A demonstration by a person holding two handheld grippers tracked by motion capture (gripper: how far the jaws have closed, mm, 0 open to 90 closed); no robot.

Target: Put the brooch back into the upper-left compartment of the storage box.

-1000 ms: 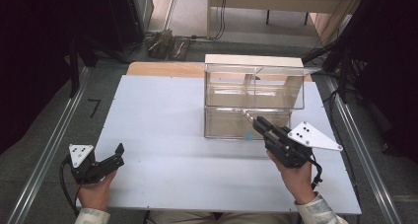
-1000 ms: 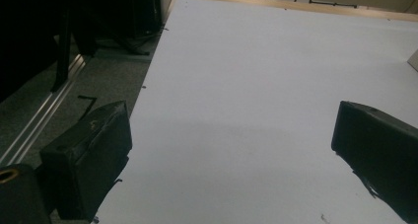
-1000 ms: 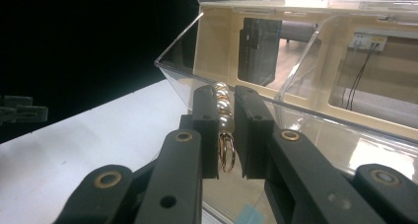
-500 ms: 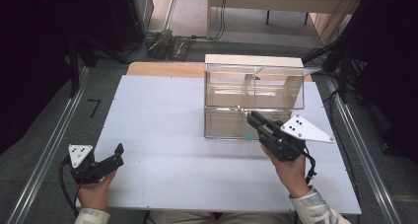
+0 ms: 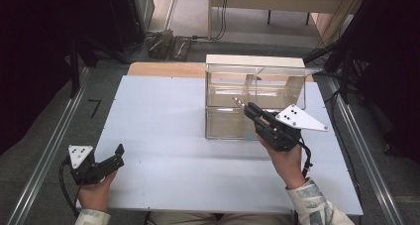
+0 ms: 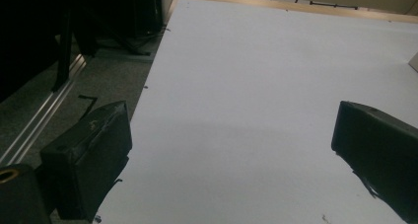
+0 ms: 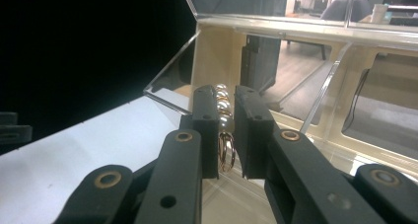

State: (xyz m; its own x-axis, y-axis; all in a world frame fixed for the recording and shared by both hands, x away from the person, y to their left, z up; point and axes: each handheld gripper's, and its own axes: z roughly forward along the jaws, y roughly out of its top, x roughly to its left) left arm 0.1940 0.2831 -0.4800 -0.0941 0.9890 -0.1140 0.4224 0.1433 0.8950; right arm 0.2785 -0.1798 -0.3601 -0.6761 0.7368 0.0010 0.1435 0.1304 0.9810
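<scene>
The right gripper (image 7: 226, 135) pinched a gold-ringed string of pearly beads (image 7: 223, 116) – tip aimed ahead at the clear acrylic compartment box (image 5: 257, 86), likely for stowing; the left gripper (image 6: 231, 150) rested spread.

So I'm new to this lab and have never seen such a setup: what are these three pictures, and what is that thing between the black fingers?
No robot here: a person sits at a white table and holds a hand-operated gripper in each hand. The high view looks down from above the person. The other two come from small cameras riding on the grippers, looking out along their black fingers.

The left gripper rests near the table's front left corner with its fingers wide apart and nothing between them.

The right gripper is shut on a small piece of jewellery: a row of pearl-like beads with gold-coloured rings below. It is held up at a clear plastic box with compartments, standing at the far side of the table. Whether anything lies inside the box, I can't tell.
</scene>
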